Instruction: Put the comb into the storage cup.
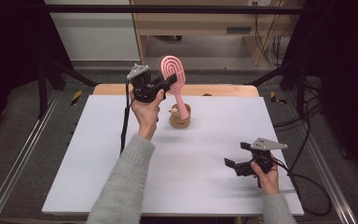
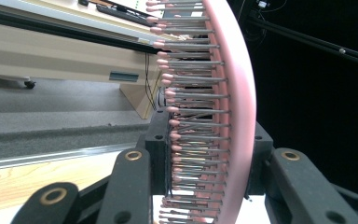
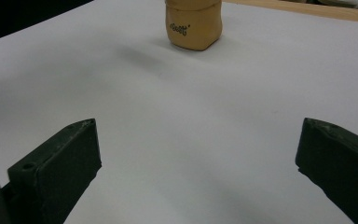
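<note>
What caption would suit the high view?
Left gripper clamps a pink hairbrush whose handle sits in a tan cup; right gripper rests open.

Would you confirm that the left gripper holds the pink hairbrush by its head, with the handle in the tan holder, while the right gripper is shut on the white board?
Not quite: the right gripper is open, its jaws wide apart over the white board, as the right gripper view shows. The rest holds: the left gripper is shut on the pink hairbrush by its head, the handle in the tan holder.
</note>
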`<state>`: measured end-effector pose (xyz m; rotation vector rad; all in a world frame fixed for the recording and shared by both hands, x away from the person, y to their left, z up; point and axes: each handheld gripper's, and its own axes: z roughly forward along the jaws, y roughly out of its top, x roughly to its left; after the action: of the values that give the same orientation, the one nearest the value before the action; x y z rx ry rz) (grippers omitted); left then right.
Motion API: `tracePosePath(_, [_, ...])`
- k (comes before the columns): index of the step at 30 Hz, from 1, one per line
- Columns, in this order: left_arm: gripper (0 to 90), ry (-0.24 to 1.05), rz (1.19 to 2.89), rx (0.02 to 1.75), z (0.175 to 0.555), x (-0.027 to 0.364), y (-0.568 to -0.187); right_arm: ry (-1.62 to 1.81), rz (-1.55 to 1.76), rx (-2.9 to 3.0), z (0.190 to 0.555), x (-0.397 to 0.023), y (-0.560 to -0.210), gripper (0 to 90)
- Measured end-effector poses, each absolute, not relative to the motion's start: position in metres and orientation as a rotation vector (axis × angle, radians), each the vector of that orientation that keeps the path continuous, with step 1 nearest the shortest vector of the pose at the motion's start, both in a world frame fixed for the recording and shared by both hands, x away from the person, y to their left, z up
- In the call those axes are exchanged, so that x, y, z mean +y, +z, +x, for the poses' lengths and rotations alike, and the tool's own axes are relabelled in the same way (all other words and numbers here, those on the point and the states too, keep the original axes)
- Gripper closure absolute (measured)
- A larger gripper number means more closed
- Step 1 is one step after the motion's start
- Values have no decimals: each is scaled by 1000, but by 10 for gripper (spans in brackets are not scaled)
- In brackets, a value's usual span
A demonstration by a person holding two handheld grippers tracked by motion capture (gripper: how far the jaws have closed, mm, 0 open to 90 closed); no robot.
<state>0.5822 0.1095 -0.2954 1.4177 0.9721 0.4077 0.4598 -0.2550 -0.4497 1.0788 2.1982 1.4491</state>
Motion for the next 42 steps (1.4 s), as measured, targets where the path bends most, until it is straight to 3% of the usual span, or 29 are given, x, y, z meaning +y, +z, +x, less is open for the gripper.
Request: tracePosePath(42, [630,458,1415,1037,624,101,-314,1456,1077,2194,460,-255,-450,4])
